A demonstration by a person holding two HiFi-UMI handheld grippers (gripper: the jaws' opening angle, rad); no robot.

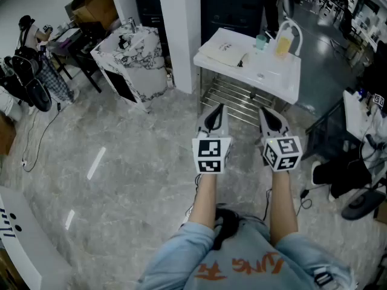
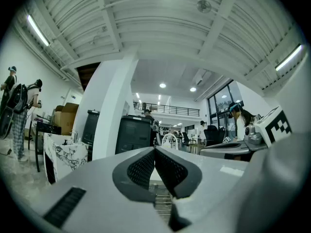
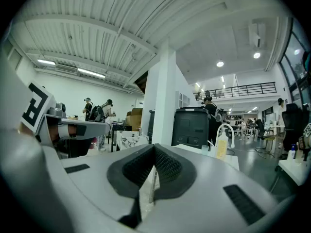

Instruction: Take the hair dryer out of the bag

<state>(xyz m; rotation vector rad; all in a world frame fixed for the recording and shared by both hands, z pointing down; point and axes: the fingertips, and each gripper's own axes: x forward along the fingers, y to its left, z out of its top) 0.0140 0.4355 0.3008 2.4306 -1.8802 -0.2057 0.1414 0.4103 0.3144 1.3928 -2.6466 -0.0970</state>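
Note:
I see no hair dryer in any view. A flat pale item (image 1: 225,52), perhaps the bag, lies on the white table (image 1: 284,80) ahead. Beside it stand a small cup (image 1: 260,41) and a yellow bottle (image 1: 282,44), which the right gripper view shows as the bottle (image 3: 221,147). My left gripper (image 1: 214,110) and right gripper (image 1: 270,115) are held side by side, level, pointing at the table from short of its near edge. Both are shut with nothing between the pads, in the left gripper view (image 2: 155,152) and the right gripper view (image 3: 154,152).
A wire shelf (image 1: 233,95) sits under the table. A white pillar (image 1: 178,17) and a marble-patterned cabinet (image 1: 136,56) stand to the left. A person with a backpack (image 1: 27,59) is far left. A chair base (image 1: 363,204) and cables lie at right.

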